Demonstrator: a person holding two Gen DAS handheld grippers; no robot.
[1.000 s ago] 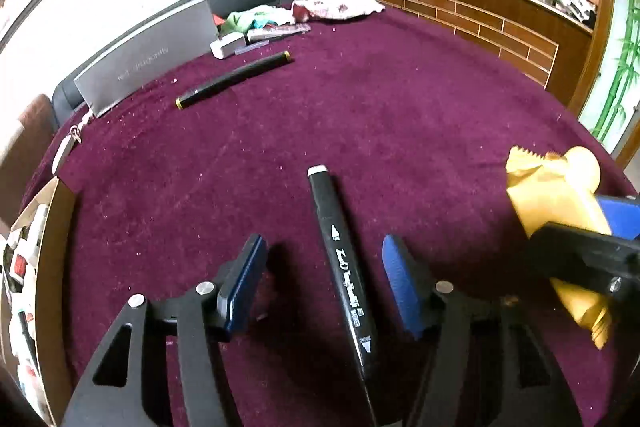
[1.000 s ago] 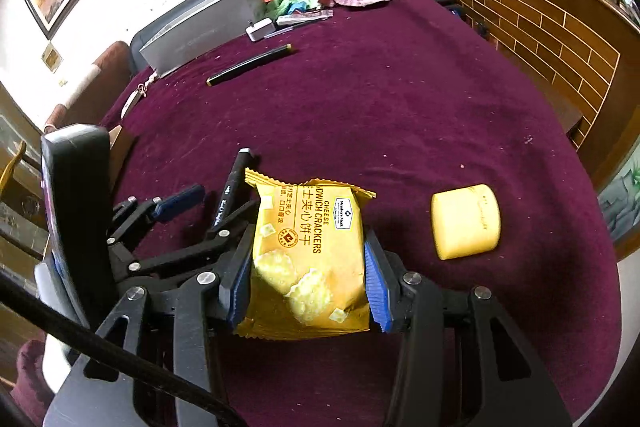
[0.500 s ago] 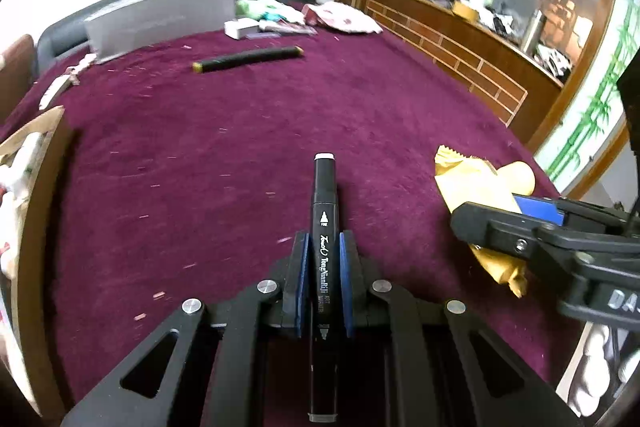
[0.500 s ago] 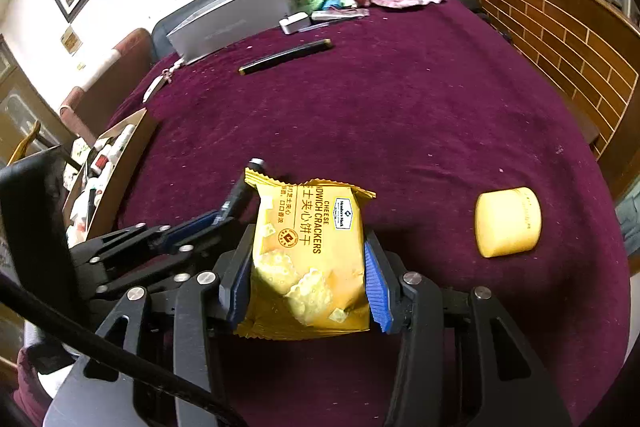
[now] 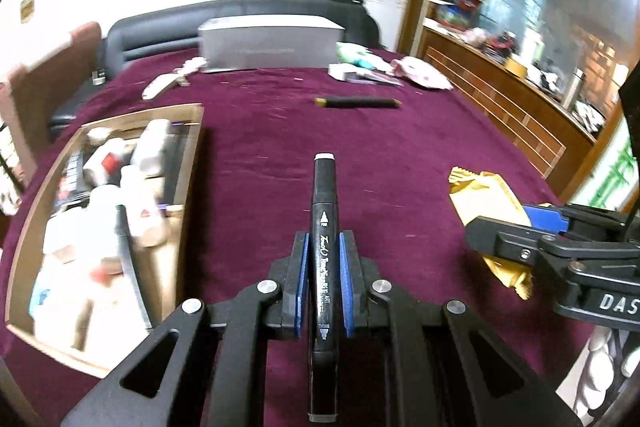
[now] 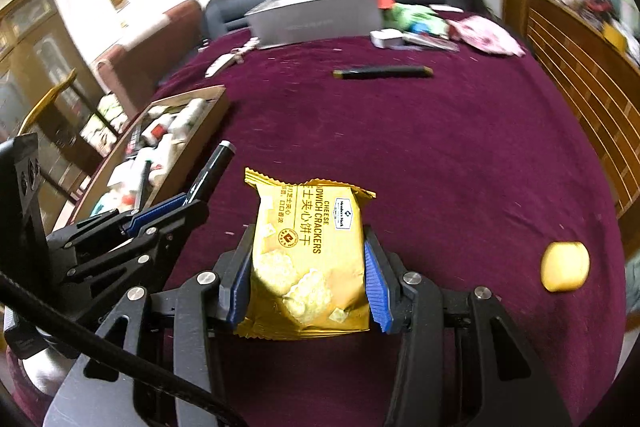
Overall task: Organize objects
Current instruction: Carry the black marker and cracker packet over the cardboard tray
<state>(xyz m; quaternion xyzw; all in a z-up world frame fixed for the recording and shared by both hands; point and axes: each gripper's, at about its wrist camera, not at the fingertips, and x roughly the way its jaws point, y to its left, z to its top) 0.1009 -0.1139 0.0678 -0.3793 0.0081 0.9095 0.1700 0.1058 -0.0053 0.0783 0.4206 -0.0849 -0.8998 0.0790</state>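
The left gripper (image 5: 323,281) is now clenched on the black marker (image 5: 324,227); a second ago its fingers stood wide with the marker lying loose on the cloth between them. The marker runs straight out ahead between the blue pads (image 5: 302,283), its pale cap end pointing forward. The right gripper (image 6: 306,281) grasps the yellow cheese cracker packet (image 6: 310,255) as before, edges pinched between its pads.

Both grippers have swung left since then: the cardboard box (image 5: 192,155) of bottles and small packs, earlier only at the frame edge, now sits just ahead and to the left of the left gripper. That suggests both items are bound for this box.

Right of the right gripper a small yellow cylinder (image 6: 565,266) lies loose on the maroon tablecloth (image 6: 440,147). Farther ahead lies another dark pen (image 5: 358,103), and beyond it a grey box (image 5: 268,47).
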